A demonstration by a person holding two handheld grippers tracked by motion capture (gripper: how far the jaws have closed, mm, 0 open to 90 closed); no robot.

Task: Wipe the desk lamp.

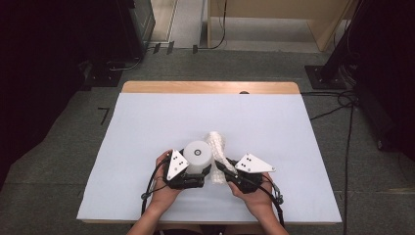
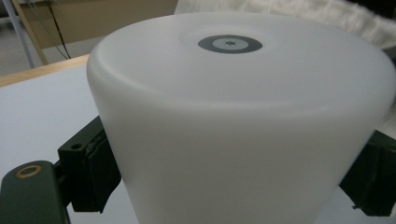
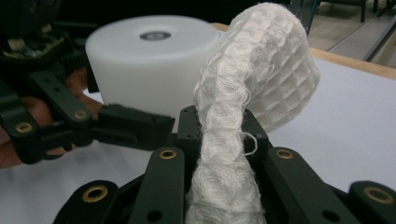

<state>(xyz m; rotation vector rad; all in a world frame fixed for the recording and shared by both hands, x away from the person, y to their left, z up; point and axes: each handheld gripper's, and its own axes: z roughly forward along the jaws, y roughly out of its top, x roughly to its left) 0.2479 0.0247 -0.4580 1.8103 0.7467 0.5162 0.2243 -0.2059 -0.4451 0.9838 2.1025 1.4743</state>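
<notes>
closest to you, your right gripper (image 3: 219,154) had its fingers (image 3: 163,182) pinched tight on the white waffle-weave cloth (image 3: 243,107), which rose bunched from between them and curled over beside the cup. your left gripper (image 1: 188,177) held the white plastic cup (image 2: 233,121) upside down, fingers (image 2: 91,172) pressing both sides of its wall, base up with the grey ring mark on top. both sat near the front middle of the pale blue surface (image 1: 147,122), cloth and cup just beside each other, perhaps touching. judging by this, both grasps were done; what was left looked like bringing the cloth onto the cup, likely to wipe it. whether any wiping had been done, you couldn't tell from this.
</notes>
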